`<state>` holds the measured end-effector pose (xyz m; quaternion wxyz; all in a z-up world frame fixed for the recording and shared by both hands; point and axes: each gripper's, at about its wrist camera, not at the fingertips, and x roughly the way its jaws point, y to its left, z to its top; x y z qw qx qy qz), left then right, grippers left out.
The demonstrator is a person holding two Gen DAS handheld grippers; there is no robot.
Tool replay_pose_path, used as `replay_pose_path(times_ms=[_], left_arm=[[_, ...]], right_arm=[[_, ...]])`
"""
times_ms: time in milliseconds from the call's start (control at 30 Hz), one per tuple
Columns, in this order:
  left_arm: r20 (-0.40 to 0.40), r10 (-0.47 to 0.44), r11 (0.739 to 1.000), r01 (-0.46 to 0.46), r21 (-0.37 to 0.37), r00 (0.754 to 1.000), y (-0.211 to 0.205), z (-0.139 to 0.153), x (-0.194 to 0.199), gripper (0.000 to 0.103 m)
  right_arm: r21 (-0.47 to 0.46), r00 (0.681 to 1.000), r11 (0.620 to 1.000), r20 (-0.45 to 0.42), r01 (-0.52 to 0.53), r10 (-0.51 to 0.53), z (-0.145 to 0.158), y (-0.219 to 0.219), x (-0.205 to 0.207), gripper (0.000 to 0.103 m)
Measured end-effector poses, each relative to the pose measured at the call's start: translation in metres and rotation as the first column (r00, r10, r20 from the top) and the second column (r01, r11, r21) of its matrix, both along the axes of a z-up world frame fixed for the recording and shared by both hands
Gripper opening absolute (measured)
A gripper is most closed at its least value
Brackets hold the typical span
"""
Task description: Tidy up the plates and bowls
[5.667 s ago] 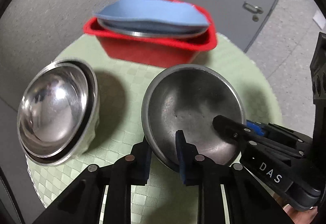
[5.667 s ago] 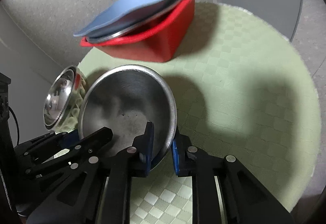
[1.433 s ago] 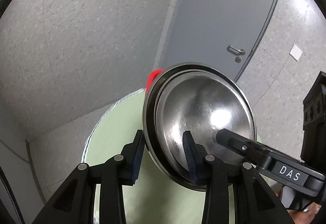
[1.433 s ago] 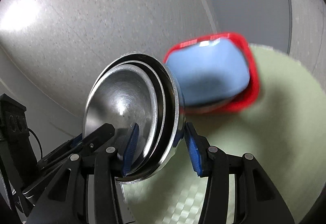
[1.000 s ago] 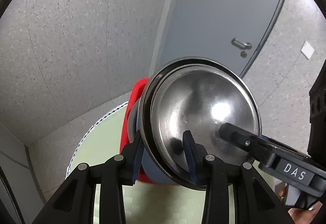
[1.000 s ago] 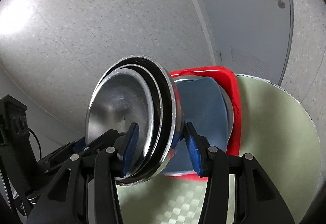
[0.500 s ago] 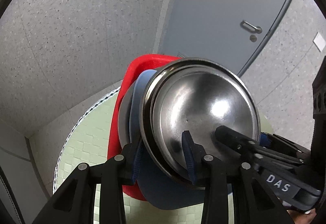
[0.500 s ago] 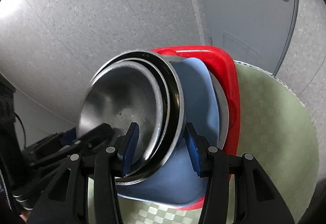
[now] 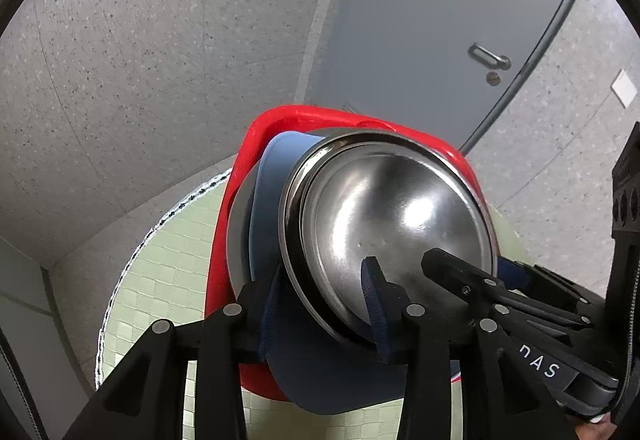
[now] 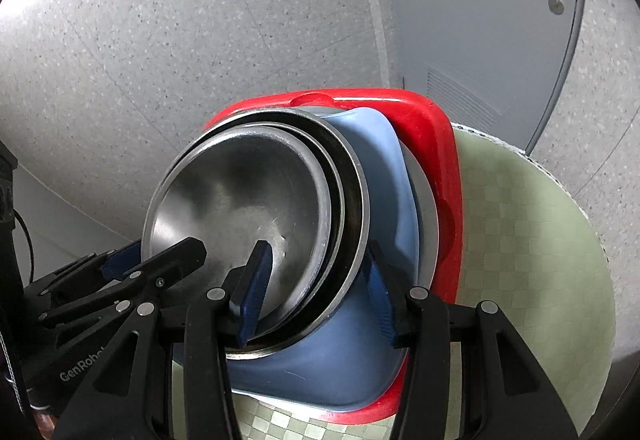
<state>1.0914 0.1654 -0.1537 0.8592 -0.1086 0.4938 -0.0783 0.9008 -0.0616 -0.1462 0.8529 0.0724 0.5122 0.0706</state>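
Observation:
A stack of nested steel bowls (image 9: 392, 216) (image 10: 248, 208) is held tilted just above a blue plate (image 9: 264, 208) (image 10: 384, 176) that lies in a red tub (image 9: 256, 144) (image 10: 424, 120). My left gripper (image 9: 324, 300) is shut on the stack's rim, one pad inside the bowl and one outside. My right gripper (image 10: 320, 292) is shut on the opposite rim in the same way. A steel plate edge (image 9: 236, 224) shows under the blue plate.
The red tub stands at the far side of a round table with a green checked cloth (image 9: 160, 280) (image 10: 528, 240). A grey speckled wall and a grey door (image 9: 440, 20) lie behind.
Both grippers have carried the bowl stack forward and down toward the red tub; the tub and blue plate now fill more of both views.

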Motion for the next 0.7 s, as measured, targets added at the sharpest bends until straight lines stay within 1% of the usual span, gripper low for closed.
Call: replay_pose_path(times_ms=[133, 167, 200, 267, 300, 333, 367, 400, 467, 633, 700], left_arm=[[0.028, 0.006, 1.000, -0.006, 0.002, 1.000, 0.006, 0.007, -0.011, 0.047], [0.031, 0.002, 1.000, -0.002, 0.003, 1.000, 0.006, 0.008, -0.012, 0.049], [0.034, 0.000, 1.000, 0.000, 0.004, 0.999, 0.006, 0.009, -0.015, 0.051], [0.048, 0.031, 0.998, -0.034, 0.050, 0.998, 0.011, 0.013, -0.028, 0.074], [0.063, 0.047, 0.997, -0.052, 0.066, 0.997, 0.014, 0.015, -0.034, 0.077], [0.081, 0.049, 0.997, -0.054, 0.059, 0.996, 0.017, 0.019, -0.041, 0.078], [0.089, 0.048, 0.997, -0.053, 0.054, 0.995, 0.019, 0.022, -0.046, 0.079], [0.095, 0.052, 0.996, -0.058, 0.062, 0.994, 0.020, 0.026, -0.052, 0.079], [0.112, 0.052, 0.995, -0.061, 0.082, 0.992, 0.021, 0.032, -0.064, 0.081], [0.194, 0.058, 0.991, -0.080, 0.111, 0.979, 0.025, 0.054, -0.113, 0.088], [0.222, 0.060, 0.989, -0.088, 0.119, 0.973, 0.024, 0.061, -0.135, 0.091]], right_arm=[[0.009, 1.000, 1.000, 0.023, 0.015, -0.015, 0.006, -0.005, -0.004, 0.052], [0.004, 0.999, 1.000, 0.028, 0.022, -0.022, 0.007, -0.006, -0.005, 0.057], [0.015, 0.999, 1.000, 0.033, 0.024, -0.024, 0.009, -0.008, -0.006, 0.058], [0.025, 0.999, 0.999, 0.041, 0.032, -0.033, 0.011, -0.011, -0.009, 0.059], [0.028, 0.998, 0.999, 0.049, 0.038, -0.040, 0.013, -0.011, -0.012, 0.060], [0.032, 0.997, 0.999, 0.059, 0.041, -0.043, 0.016, -0.012, -0.016, 0.061], [0.035, 0.997, 0.998, 0.069, 0.044, -0.047, 0.019, -0.010, -0.019, 0.065], [0.028, 0.996, 0.998, 0.079, 0.050, -0.052, 0.022, -0.010, -0.024, 0.071], [0.009, 0.993, 0.998, 0.104, 0.054, -0.055, 0.030, -0.007, -0.034, 0.075], [-0.010, 0.984, 0.998, 0.168, 0.061, -0.059, 0.053, 0.001, -0.071, 0.077], [-0.021, 0.978, 0.997, 0.198, 0.069, -0.064, 0.063, 0.001, -0.090, 0.080]])
